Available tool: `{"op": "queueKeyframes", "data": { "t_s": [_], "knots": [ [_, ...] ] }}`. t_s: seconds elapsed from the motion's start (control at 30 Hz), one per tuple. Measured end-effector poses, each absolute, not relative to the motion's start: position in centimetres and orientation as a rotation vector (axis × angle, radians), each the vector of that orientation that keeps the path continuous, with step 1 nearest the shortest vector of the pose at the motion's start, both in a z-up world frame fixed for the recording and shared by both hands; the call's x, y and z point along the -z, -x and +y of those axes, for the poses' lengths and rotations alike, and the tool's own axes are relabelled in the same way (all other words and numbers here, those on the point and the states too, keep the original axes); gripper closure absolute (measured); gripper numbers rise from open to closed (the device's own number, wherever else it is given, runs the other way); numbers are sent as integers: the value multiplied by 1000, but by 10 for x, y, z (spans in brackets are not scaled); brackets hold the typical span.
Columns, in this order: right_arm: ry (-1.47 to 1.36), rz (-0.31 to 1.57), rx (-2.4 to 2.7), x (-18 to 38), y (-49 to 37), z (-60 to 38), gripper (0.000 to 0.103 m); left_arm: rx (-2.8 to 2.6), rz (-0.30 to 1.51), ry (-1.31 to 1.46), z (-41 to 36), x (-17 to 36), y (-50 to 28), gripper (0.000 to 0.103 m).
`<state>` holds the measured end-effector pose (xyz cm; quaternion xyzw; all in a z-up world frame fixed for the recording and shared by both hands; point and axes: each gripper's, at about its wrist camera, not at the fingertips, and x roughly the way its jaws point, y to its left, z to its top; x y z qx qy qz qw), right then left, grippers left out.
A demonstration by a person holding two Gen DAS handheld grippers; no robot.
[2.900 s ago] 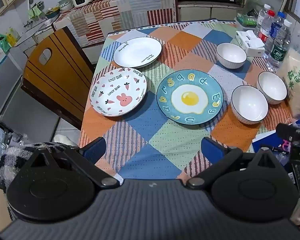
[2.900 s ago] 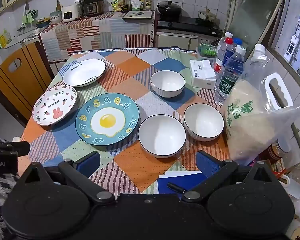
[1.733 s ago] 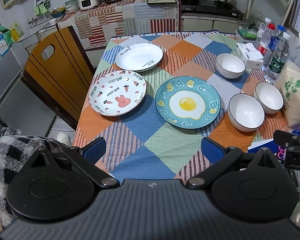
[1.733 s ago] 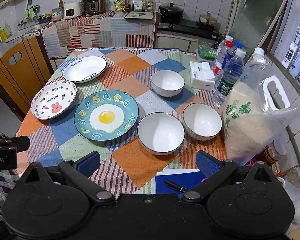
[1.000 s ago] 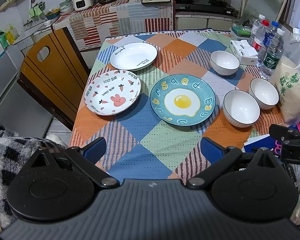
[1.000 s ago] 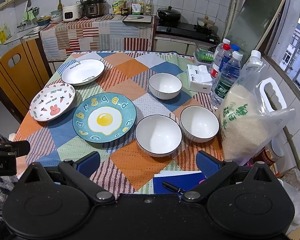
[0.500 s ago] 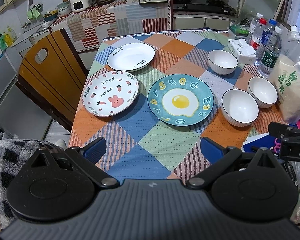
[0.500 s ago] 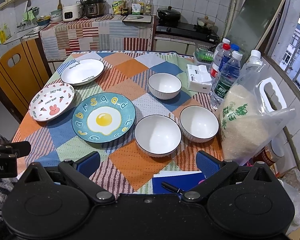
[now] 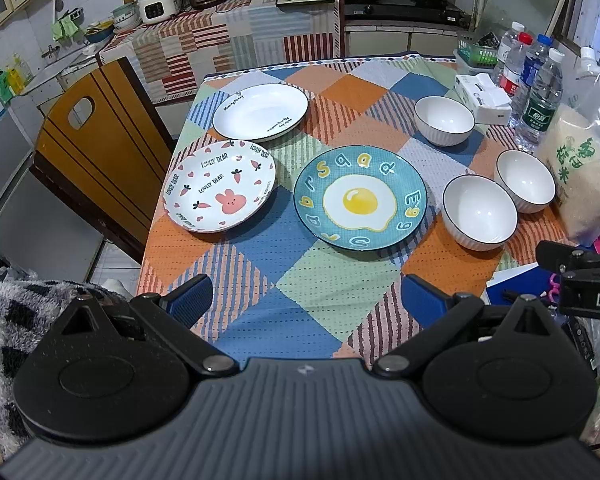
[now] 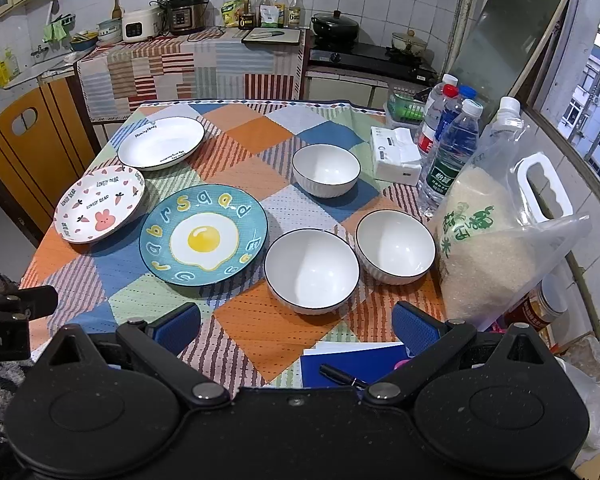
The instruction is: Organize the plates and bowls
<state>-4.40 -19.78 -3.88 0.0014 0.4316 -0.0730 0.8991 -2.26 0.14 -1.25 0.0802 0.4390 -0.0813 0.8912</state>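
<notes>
Patchwork cloth in orange, blue and green covers the table (image 9: 260,320), and all the dishes sit flat on it, openings up. 3 plates take the left half: a white plate (image 9: 260,111) at the far left, a bunny plate (image 9: 219,191) nearer and just beside it, and a blue egg plate (image 9: 360,197) toward the middle. The bunny stands upright as seen from the near edge; the egg plate's letters run round its rim. 3 white bowls (image 10: 312,271) sit on the right: 2 side by side near the front, almost touching, and 1 farther back beside a tissue box (image 10: 396,155). Water bottles (image 10: 448,160) and a bag of rice (image 10: 496,248) stand along the right edge.

The left gripper (image 9: 306,300) and right gripper (image 10: 296,322) both hover over the near table edge, jaws spread wide, holding nothing. A blue notebook (image 10: 352,362) with a pen lies under the right one.
</notes>
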Motion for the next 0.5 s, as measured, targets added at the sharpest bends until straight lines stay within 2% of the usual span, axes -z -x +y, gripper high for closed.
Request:
{"op": "queueKeyframes", "data": {
  "t_s": [0.5],
  "knots": [
    [1, 901, 141, 42, 41, -195, 0, 193, 932, -149, 5, 18, 20, 2]
  ]
}}
